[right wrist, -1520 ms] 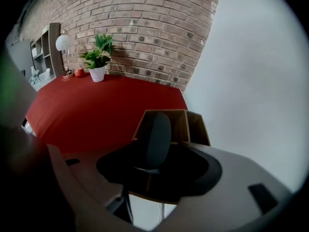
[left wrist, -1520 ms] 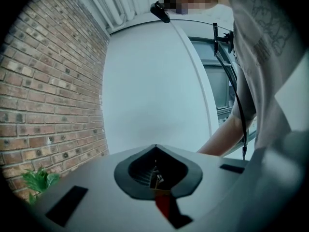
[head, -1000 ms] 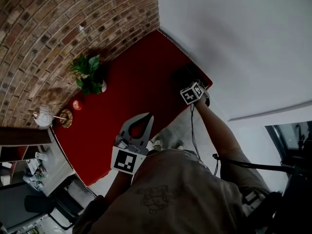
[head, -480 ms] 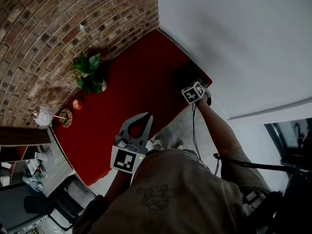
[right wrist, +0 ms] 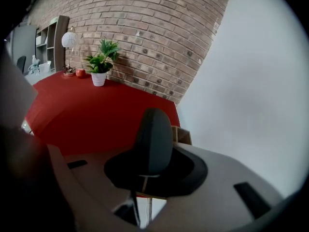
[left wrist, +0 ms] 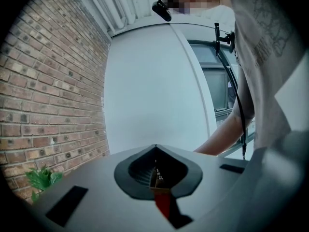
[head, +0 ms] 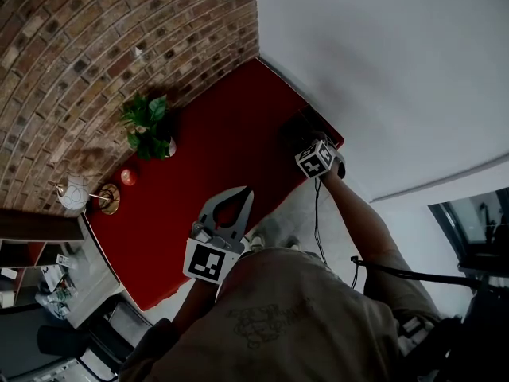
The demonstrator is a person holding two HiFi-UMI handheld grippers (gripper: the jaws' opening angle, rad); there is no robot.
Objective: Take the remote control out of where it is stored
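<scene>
- Right gripper view shows the right gripper (right wrist: 153, 164) closed on the remote control (right wrist: 152, 134). Its dark, rounded body stands up between the two pads, and one end sticks out well past them.
- We see the small wooden box (right wrist: 182, 135) just behind and to the right of the remote. We take this to be its storage. It sits at the far corner of the red table (head: 215, 157), next to the white wall.
- The remote looks to us lifted out of the box. We cannot tell whether its lower end has fully cleared the rim.
- The left gripper (left wrist: 155, 148) has its jaws together with nothing between them. It is held level close to the person's body, well away from the box.
- Slipping is our first worry. The remote's shell looks smooth and curved and the pads hold only part of its length, so a quick swing could make it pivot or slide out.
- If the remote is carried sideways before its lower end is clear, it could catch the rim. That could drag the light box off the table's corner.
- A cable hangs along the right arm and could snag the table's edge as the arm pulls back.
- The left gripper is too far away to catch a drop, so we judge a slow, straight lift safest.
</scene>
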